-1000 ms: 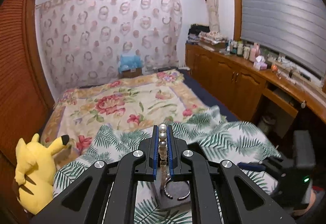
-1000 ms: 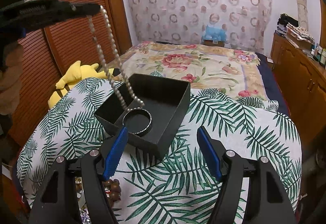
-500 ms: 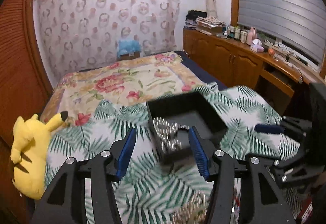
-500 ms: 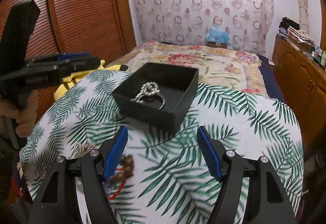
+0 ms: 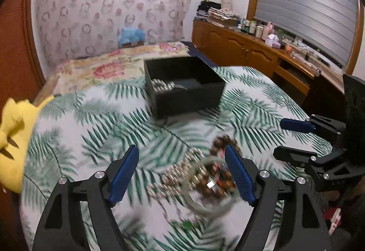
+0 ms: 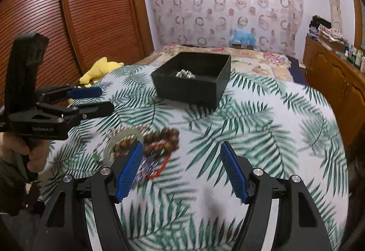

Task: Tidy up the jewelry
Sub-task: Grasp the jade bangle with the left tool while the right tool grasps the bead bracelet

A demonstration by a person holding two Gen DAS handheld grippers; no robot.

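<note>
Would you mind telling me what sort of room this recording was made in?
Most likely a home bedroom: a bed with a floral bedspread, a yellow plush toy, and a wooden sideboard crowded with bottles.

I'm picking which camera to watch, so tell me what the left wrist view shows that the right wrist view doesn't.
Only the left wrist view shows the window blind, the full cabinet counter with bottles, and the right claw from the side, open.

Only the right wrist view shows the slatted wooden door and the hand holding the left claw, also open.

Both show the black box with pearls inside, the blurred jewelry pile with its brown bead bracelet on the palm-leaf cloth, and the yellow plush toy.
</note>
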